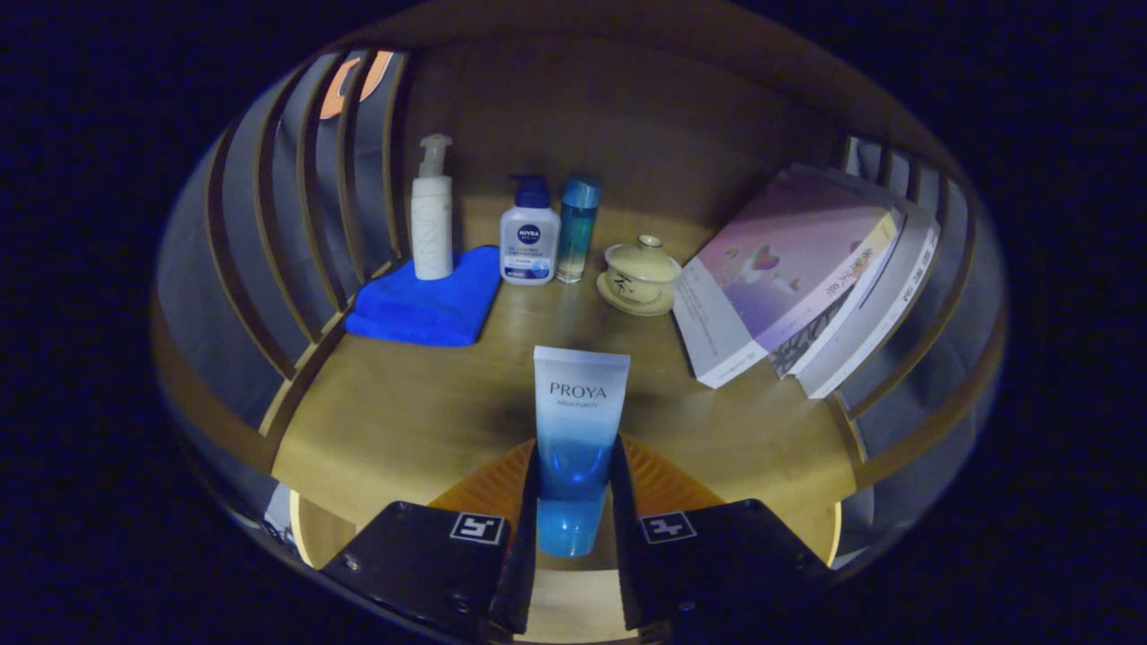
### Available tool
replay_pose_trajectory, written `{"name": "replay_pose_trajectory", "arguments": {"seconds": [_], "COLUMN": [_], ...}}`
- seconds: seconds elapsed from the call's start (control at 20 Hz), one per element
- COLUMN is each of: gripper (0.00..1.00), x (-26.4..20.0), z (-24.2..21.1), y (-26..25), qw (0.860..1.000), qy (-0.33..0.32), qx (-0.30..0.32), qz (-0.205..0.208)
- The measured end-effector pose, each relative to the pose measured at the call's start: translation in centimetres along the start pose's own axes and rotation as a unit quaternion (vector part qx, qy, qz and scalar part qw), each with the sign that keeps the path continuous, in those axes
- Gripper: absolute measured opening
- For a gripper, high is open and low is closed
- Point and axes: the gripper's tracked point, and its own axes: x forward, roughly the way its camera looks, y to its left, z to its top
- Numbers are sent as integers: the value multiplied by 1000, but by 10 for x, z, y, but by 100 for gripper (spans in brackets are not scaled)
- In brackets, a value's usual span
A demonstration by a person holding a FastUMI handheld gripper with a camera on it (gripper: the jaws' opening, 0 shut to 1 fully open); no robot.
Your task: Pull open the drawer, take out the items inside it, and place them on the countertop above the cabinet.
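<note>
A blue-and-white tube (578, 439) stands cap-down between the two fingers of the tool (573, 502), which press on its lower body from either side, poised over the front of the wooden counter (403, 421). The step in hand appears to be setting the tube down: it would go best lowered straight onto the bare wood just ahead, kept upright or laid flat on purpose, with the fingers parted only once it has settled, since a tube on its cap may topple. Beyond it, a white pump bottle (432, 215) stands on a folded blue cloth (426, 305), with a second white pump bottle (530, 237) and a slim blue bottle (578, 228) beside it, then a lidded cup on a saucer (639, 273) and a leaning stack of books (806, 278). The drawer lies out of frame, so what remains inside cannot be told; the tube's cap end is partly masked by the fingers
</note>
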Motion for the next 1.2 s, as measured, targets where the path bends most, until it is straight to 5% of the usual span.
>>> {"name": "replay_pose_trajectory", "arguments": {"seconds": [0.4,0.6,0.7,1.1,1.2], "gripper": [51,57,68,68,90], "x": [-8,-48,-70,-162,-178], "z": [2,-4,-13,-55,-69], "y": [-6,-7,-8,-14,-14], "qw": [1000,998,996,984,979], "qy": [-25,-58,-74,-148,-169], "qx": [7,14,13,38,42], "qz": [-3,26,43,97,108]}}
